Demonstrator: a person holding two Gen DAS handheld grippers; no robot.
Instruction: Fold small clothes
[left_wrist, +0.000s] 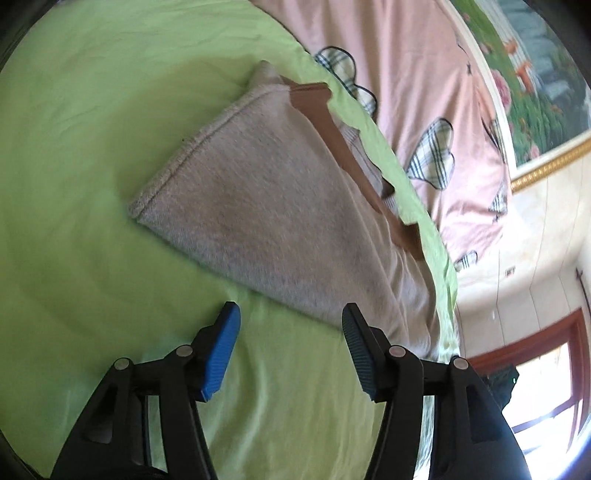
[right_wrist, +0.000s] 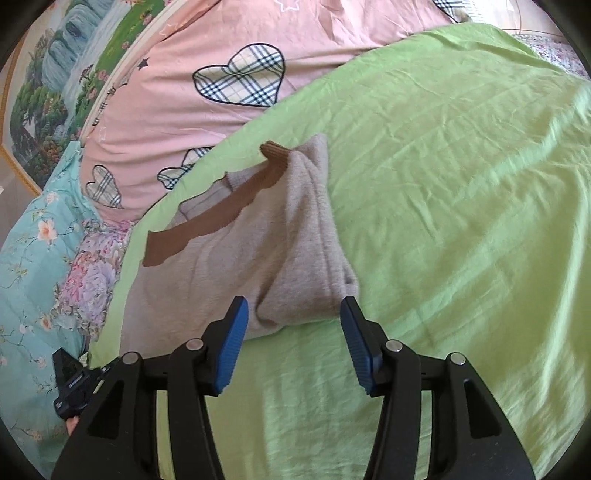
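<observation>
On a green sheet (right_wrist: 461, 155) spread over a bed, a folded grey garment (right_wrist: 258, 251) with brown trim (right_wrist: 207, 221) lies flat, its trimmed edge toward a pink quilt (right_wrist: 207, 48) patterned with plaid hearts. Seen from the right wrist, the garment sits at 12 o'clock of the right tongs (right_wrist: 293, 343), whose blue pads (right_wrist: 231, 350) stand apart with nothing gripped; the nearest fold lies just beyond the tips, possibly brushing the left pad, though the angle leaves that unclear. From the left wrist, the left tongs (left_wrist: 291, 350) also gape empty over bare sheet, the garment (left_wrist: 277, 210) stretching from 11 to 1 o'clock ahead of them. A floral cover (right_wrist: 33, 266) lies at 9 o'clock in the right view, and a framed landscape picture (left_wrist: 535, 85) hangs at 2 o'clock in the left view.
</observation>
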